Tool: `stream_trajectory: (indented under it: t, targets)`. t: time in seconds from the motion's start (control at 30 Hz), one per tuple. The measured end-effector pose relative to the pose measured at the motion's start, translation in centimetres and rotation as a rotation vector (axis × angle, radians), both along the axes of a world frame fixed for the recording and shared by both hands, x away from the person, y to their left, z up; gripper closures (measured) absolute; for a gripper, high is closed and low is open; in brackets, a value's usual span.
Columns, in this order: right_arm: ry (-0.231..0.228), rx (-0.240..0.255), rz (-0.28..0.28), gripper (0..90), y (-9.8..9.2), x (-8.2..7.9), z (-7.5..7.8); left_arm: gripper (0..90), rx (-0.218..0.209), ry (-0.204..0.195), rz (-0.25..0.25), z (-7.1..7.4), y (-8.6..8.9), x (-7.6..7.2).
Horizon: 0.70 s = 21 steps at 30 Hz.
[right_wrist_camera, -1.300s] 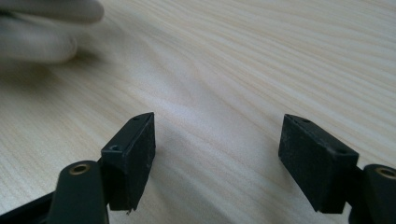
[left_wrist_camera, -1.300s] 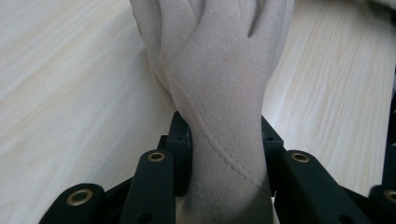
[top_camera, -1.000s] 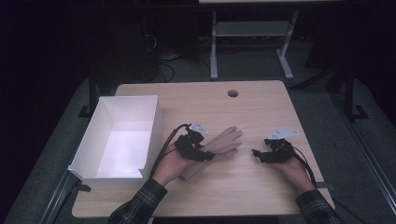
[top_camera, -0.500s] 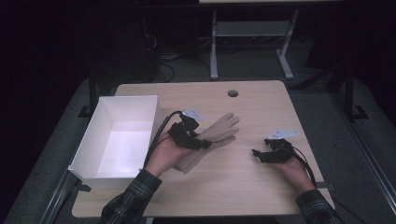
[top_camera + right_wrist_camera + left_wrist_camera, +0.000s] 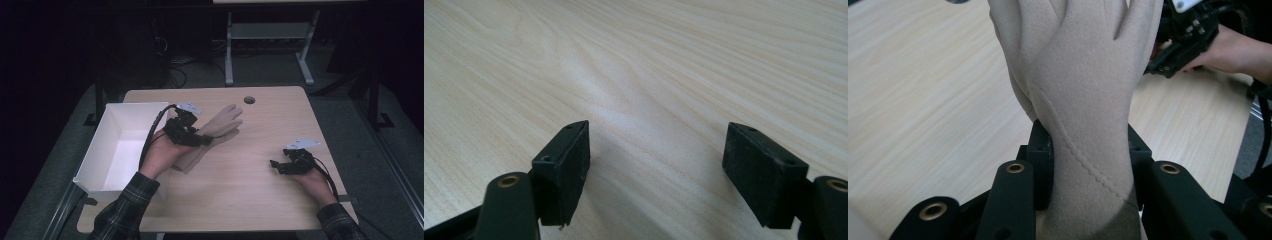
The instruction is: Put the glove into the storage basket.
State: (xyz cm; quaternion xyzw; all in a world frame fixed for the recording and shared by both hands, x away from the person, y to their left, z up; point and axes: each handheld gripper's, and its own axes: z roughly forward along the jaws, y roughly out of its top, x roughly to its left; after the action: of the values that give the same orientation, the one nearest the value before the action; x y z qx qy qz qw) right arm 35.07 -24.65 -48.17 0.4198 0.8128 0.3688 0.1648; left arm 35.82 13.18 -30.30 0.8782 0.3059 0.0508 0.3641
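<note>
A beige glove [image 5: 220, 125] is held just above the wooden table [image 5: 250, 200], its fingers pointing toward the far right. My left gripper [image 5: 202, 140] is shut on the glove near its wrist. In the left gripper view the two black jaws pinch the glove [image 5: 1083, 95] from both sides, and its fingers rise out of the top of the frame. My right gripper [image 5: 275, 165] rests low over the table at the right, open, with bare wood between its jaws [image 5: 656, 170].
A white open box [image 5: 125, 145] stands at the table's left edge, close beside my left hand. A round cable hole [image 5: 249, 100] sits near the table's far edge. Grey desk legs [image 5: 270, 45] stand beyond the table.
My left gripper has lifted the glove and carried it left and away from me, toward the white box. The right gripper has stayed where it was.
</note>
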Motion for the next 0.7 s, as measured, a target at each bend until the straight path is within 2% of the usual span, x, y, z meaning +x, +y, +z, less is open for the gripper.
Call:
stream_trajectory:
  t: [0.37, 0.7]
  targets:
    - [0.001, 0.0, -0.004, 26.8, 0.0, 0.0, 0.0, 66.7, -0.018, -0.023, 0.118, 1.5, 4.8, 0.6]
    - [0.001, -0.003, -0.005, 26.7, 0.0, -0.1, 0.0, 66.8, -0.039, -0.048, 0.223, 2.4, 9.6, 0.4]
